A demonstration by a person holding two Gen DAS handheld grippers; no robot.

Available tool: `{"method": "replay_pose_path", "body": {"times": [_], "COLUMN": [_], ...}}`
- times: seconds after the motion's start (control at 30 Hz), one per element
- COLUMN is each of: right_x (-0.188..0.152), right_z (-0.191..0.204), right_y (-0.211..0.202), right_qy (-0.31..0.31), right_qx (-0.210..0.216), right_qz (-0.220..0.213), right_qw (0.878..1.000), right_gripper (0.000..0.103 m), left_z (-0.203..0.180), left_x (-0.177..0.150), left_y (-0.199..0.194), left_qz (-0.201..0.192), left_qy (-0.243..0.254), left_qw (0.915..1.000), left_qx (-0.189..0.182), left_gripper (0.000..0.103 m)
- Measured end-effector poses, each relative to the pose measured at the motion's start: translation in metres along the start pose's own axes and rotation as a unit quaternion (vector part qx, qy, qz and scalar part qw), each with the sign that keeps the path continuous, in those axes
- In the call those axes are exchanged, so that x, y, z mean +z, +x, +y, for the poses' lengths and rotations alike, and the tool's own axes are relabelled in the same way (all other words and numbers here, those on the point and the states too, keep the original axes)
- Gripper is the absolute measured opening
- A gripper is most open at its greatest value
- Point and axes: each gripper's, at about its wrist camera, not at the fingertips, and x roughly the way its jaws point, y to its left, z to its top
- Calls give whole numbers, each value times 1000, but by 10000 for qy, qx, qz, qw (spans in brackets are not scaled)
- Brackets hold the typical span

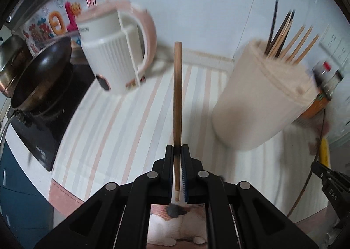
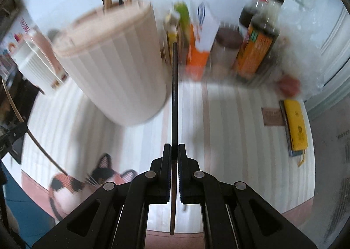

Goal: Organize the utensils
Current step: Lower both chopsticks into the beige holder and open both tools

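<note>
Chopsticks are in both of my grippers, one in each. My left gripper (image 1: 177, 150) is clenched on a light wooden chopstick (image 1: 177, 87); its long axis runs straight forward along the fingers, away from the camera, and its far end points toward the wall between the pink-and-white kettle (image 1: 119, 52) and the beige utensil holder (image 1: 260, 100). Its near end passes back between the pads (image 1: 185, 174) and stops above the cat picture on the mat.

My right gripper (image 2: 174, 151) is clenched on a dark chopstick (image 2: 174, 87). It also lies along the fingers, with the far end pointing toward the group of bottles (image 2: 258, 41) by the wall, and the near end comes out behind the jaws. The holder (image 2: 113, 62) stands just left of this chopstick, on the striped mat (image 2: 229, 122).

More chopsticks (image 1: 284, 36), dark ones and light ones, stand upright in the holder, leaning a little to different sides. In the right wrist view their upper parts are cut off by the frame edge.

Both views are blurred, so I cannot read the bottle labels and cannot tell what the small reddish thing near the yellow flat object (image 2: 296, 126) is. At the left of the left wrist view a dark frying pan (image 1: 41, 73) sits on a black cooktop (image 1: 43, 135). The edge of the other gripper shows at the lower right there.
</note>
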Motion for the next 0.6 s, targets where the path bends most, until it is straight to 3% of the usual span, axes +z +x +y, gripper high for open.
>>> {"method": "replay_pose_path", "body": {"times": [0.23,0.47,0.6], "right_x": [37,99,136], "right_z": [-1,-4,-5], "right_y": [-57,-107,-120], "right_qy": [126,403,518], "right_qx": [413,1047,1161], "right_qz": [-693,-1388,-1761], "right_qw": [9967,9839,9761], "right_gripper": [5,5,5], "left_z": [-7,-15,-26], "left_x": [34,84,117], "left_y": [-57,-108,-129], "left_qz": [-731,-1262,-1488], "left_qy": [-118,-347,-421], "left_qw": [9970,9886,9824], "left_qx": [-211,-748,-1053], "left_gripper": [4,4,4]}}
